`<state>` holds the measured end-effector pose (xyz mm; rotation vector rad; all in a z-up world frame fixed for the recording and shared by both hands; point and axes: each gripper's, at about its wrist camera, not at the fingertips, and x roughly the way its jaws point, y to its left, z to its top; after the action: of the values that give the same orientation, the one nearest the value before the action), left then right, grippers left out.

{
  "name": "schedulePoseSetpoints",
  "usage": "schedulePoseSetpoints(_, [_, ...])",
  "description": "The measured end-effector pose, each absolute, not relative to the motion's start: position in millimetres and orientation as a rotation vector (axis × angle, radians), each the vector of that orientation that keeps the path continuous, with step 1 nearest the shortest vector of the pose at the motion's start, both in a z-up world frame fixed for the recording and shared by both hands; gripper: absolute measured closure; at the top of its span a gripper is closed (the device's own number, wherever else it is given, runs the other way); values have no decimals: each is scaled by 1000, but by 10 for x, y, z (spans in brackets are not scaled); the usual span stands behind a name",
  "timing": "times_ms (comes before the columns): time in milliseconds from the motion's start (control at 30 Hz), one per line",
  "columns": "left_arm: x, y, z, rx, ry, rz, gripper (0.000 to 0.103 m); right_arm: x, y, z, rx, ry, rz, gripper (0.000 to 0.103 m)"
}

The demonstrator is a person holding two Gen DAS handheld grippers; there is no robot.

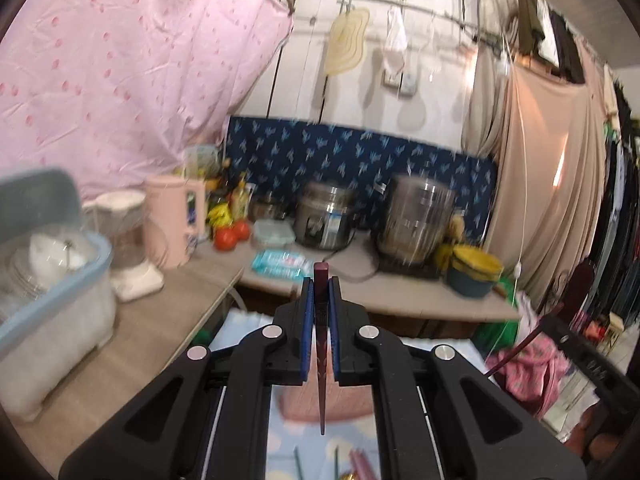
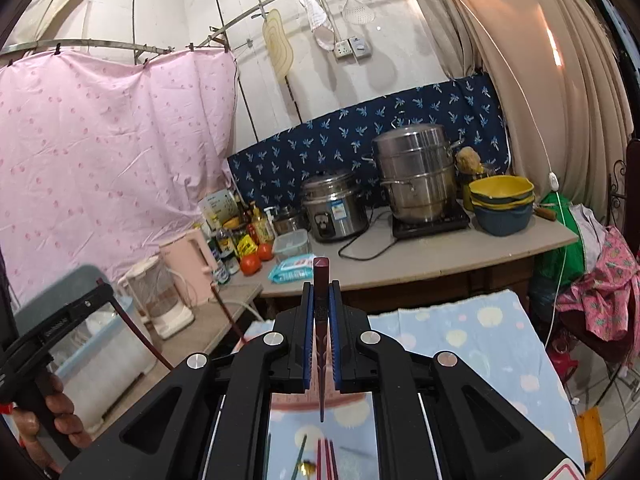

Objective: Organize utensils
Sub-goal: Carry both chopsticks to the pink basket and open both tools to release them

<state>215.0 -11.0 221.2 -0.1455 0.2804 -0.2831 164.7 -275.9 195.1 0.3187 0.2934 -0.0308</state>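
Note:
My left gripper (image 1: 321, 285) is shut on a dark red chopstick (image 1: 321, 280) that stands upright between the blue pads, its thin tip hanging below. My right gripper (image 2: 321, 289) is shut on a second dark red chopstick (image 2: 321, 272), held the same way. Both are lifted above a table with a pale blue spotted cloth (image 2: 480, 332). The left gripper with its chopstick (image 2: 136, 328) shows at the left of the right wrist view. The right gripper's chopstick (image 1: 520, 344) shows at the right of the left wrist view. More utensils (image 2: 324, 456) lie on the cloth below.
A counter (image 2: 400, 264) behind holds a rice cooker (image 2: 334, 208), a steel steamer pot (image 2: 416, 176), stacked bowls (image 2: 502, 200), a wipes pack (image 2: 292, 270), tomatoes (image 2: 256, 260) and a pink kettle (image 2: 190, 264). A dish box (image 1: 48, 264) stands at left. Clothes (image 2: 600, 292) pile at right.

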Motion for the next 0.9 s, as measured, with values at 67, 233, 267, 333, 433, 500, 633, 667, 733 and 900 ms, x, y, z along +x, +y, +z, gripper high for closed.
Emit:
schedulePoseSetpoints(67, [2272,-155,2343,-147,237,-278,96,1808,-2777,2033,318,281,-39,96])
schedulePoseSetpoints(233, [2561,-275,2457,-144,197,-272,96,2244,-2844,2114,336,255,-42,96])
schedulePoseSetpoints(267, [2617,-297,2443,-143,201,-275,96,2325,-2856,2095,344,258,-40,96])
schedulePoseSetpoints(333, [2752,-352,2364,-130,213,-268,96,2480,-2883,2030,355,269,-38,96])
schedulePoseSetpoints(433, [2915,-415,2185,-113,249,-262,96,2718,-2908,1884,367,311,-27,96])
schedulePoseSetpoints(500, [3011,-444,2056,-104,274,-262,96,2839,-2903,1770,366,340,-27,96])
schedulePoseSetpoints(633, [3154,-450,1832,-95,323,-253,96,2981,-2876,1566,354,390,-20,96])
schedulePoseSetpoints(667, [3185,-440,1791,-97,334,-252,96,3002,-2861,1517,352,401,-18,96])
schedulePoseSetpoints(733, [3241,-427,1715,-100,352,-246,96,3060,-2840,1426,349,428,-16,96])
schedulePoseSetpoints(900, [3280,-400,1622,-101,377,-242,96,3150,-2808,1266,343,466,-21,96])
